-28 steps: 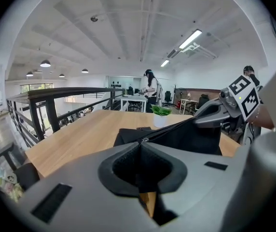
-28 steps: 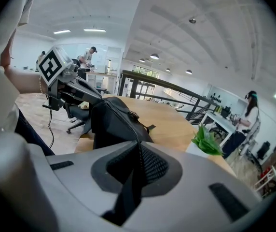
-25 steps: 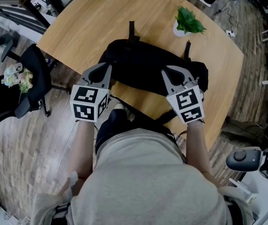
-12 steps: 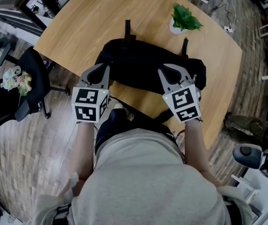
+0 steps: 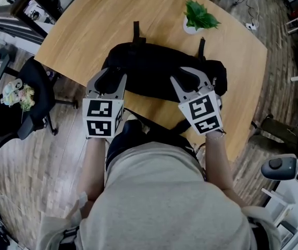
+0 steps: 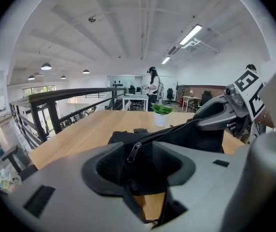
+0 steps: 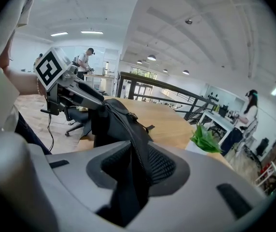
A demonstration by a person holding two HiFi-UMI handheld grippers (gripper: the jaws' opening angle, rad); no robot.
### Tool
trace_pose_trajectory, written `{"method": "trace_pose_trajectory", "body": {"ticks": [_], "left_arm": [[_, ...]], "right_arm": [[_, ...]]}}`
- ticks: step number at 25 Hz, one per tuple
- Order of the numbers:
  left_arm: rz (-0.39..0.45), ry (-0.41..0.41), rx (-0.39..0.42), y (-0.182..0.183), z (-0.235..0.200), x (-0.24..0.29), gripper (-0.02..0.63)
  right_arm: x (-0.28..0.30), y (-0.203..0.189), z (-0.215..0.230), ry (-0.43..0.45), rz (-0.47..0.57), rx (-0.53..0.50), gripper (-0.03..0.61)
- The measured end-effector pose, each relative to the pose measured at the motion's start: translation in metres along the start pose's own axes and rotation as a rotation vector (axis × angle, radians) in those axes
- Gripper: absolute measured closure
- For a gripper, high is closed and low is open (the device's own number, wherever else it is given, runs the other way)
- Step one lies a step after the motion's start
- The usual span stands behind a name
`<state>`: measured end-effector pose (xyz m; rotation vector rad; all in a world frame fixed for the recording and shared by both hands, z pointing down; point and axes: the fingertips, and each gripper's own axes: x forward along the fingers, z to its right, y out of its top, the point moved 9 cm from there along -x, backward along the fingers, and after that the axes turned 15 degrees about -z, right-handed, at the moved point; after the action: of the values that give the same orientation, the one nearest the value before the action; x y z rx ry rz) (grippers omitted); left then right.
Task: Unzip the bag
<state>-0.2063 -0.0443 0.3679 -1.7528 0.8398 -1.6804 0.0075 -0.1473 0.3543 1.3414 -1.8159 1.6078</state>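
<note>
Bag (image 5: 159,72): black fabric, lying lengthwise across the near part of the tabletop, straight ahead of the person, with one end at each tongs.
Tabletop (image 5: 102,20): pale wood with a curved edge, carrying the bag and a plant.
Office chair (image 5: 34,82): black, on the plank floor (image 5: 29,165), off the tabletop's left edge.
Left tongs (image 5: 108,77): at the bag's left end, jaws apart. Black fabric and the zip pull lie between them, and nothing shows them squeezing it.
Left marker cube (image 5: 103,117): black-and-white squares, at the near end of the left tongs.
Zip pull (image 6: 133,152): grey metal tab, hanging at the bag's left end.
Zip (image 7: 137,153): closed, running along the bag's top ridge from one tongs toward the other.
Straps (image 5: 136,31): two, black, sticking out past the bag's far edge, one near each end.
Right tongs (image 5: 190,76): at the bag's right end, jaws apart, having just been opening. The zip ridge stands between them unclamped.
Right marker cube (image 5: 201,112): same pattern, at the near end of the right tongs.
Potted plant (image 5: 198,17): green leaves in a white pot, beyond the bag's right end and clear of it.
</note>
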Motion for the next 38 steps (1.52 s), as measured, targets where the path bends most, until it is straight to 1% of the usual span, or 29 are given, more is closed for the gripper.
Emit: {"method": "trace_pose_trajectory", "body": {"ticks": [3,6,8,10,13,15,18,20,21,23,26,30,32,33,35,38], "left_arm": [[0.018,-0.037,0.025,0.006,0.007,0.001,0.433],[0.037,-0.126,0.023,0.011,0.015,0.002,0.441],[0.049,-0.176,0.024,0.016,0.020,0.004,0.480],[0.058,-0.204,0.033,0.019,0.026,0.005,0.523],[0.062,-0.267,0.064,0.024,0.038,0.008,0.555],[0.074,-0.330,0.093,0.026,0.049,0.009,0.565],[0.086,-0.428,0.103,0.028,0.065,0.011,0.566],[0.070,-0.469,0.097,0.026,0.075,0.014,0.568],[0.056,-0.482,0.095,0.024,0.080,0.016,0.568],[0.026,-0.494,0.103,0.019,0.088,0.019,0.569],[0.003,-0.501,0.117,0.014,0.095,0.021,0.572],[-0.030,-0.500,0.106,0.012,0.102,0.024,0.572],[-0.040,-0.487,0.087,0.011,0.104,0.025,0.575],[-0.036,-0.485,0.076,0.011,0.105,0.025,0.577],[-0.030,-0.486,0.070,0.011,0.106,0.025,0.581],[-0.039,-0.490,0.090,0.011,0.107,0.026,0.584]], "right_arm": [[-0.004,-0.001,-0.002,-0.009,0.019,0.011,0.460],[-0.010,-0.004,-0.002,0.011,0.049,0.065,0.460],[-0.014,-0.007,-0.002,0.019,0.071,0.100,0.460],[-0.018,-0.011,-0.003,0.025,0.091,0.128,0.460],[-0.023,-0.020,-0.006,0.039,0.116,0.181,0.460],[-0.026,-0.024,-0.009,0.059,0.139,0.233,0.460],[-0.030,-0.031,-0.011,0.093,0.175,0.316,0.462],[-0.033,-0.037,-0.011,0.105,0.192,0.362,0.472],[-0.034,-0.039,-0.011,0.108,0.199,0.379,0.488],[-0.036,-0.044,-0.012,0.116,0.211,0.414,0.521],[-0.037,-0.050,-0.012,0.155,0.234,0.489,0.518],[-0.039,-0.055,-0.016,0.199,0.287,0.588,0.530],[-0.040,-0.056,-0.018,0.210,0.324,0.636,0.557],[-0.040,-0.056,-0.019,0.211,0.334,0.647,0.571],[-0.041,-0.056,-0.020,0.211,0.341,0.636,0.572],[-0.041,-0.053,-0.023,0.227,0.348,0.623,0.571]]}}
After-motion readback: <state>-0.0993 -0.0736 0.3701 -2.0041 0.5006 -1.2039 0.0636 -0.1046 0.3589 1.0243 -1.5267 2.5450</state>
